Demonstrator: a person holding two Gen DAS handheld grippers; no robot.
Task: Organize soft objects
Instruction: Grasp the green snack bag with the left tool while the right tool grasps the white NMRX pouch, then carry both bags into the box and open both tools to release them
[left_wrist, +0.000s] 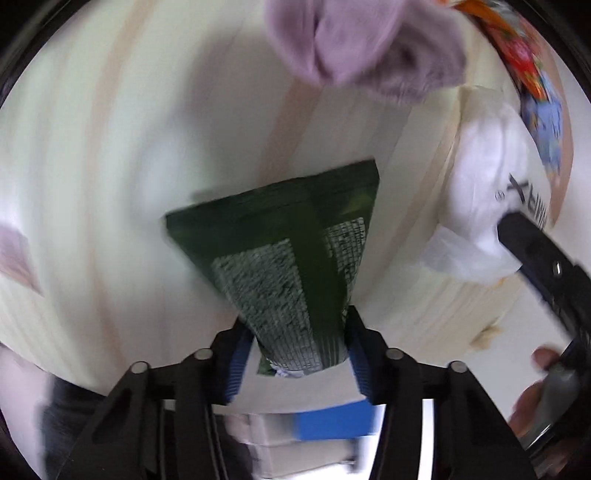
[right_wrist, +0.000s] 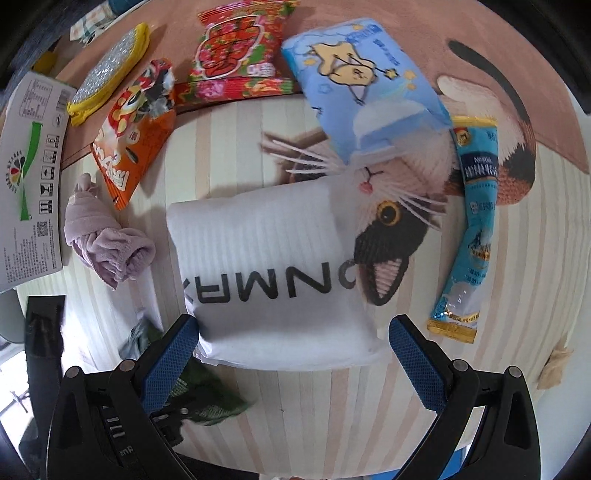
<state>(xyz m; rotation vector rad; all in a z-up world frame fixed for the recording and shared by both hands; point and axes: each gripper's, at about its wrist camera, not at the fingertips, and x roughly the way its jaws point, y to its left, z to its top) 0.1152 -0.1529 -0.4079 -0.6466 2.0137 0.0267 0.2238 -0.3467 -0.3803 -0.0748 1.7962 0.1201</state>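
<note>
My left gripper (left_wrist: 295, 347) is shut on a dark green printed packet (left_wrist: 291, 251) and holds it over the striped mat; the view is motion-blurred. The packet also shows in the right wrist view (right_wrist: 207, 398), low left. My right gripper (right_wrist: 291, 347) is open, its blue pads either side of the near edge of a white soft package with black lettering (right_wrist: 266, 273). The left pad touches the package's corner. That package shows at the right of the left wrist view (left_wrist: 484, 192). A lilac towel bundle (right_wrist: 107, 240) lies to its left, also seen in the left wrist view (left_wrist: 365, 48).
On the cat-print mat (right_wrist: 517, 229) lie an orange snack bag (right_wrist: 129, 136), a red floral pack (right_wrist: 240, 55), a light blue tissue pack (right_wrist: 365, 85), a teal stick pouch (right_wrist: 472, 229) and a yellow-rimmed pouch (right_wrist: 107, 70). A white cardboard box (right_wrist: 29, 177) stands at the left.
</note>
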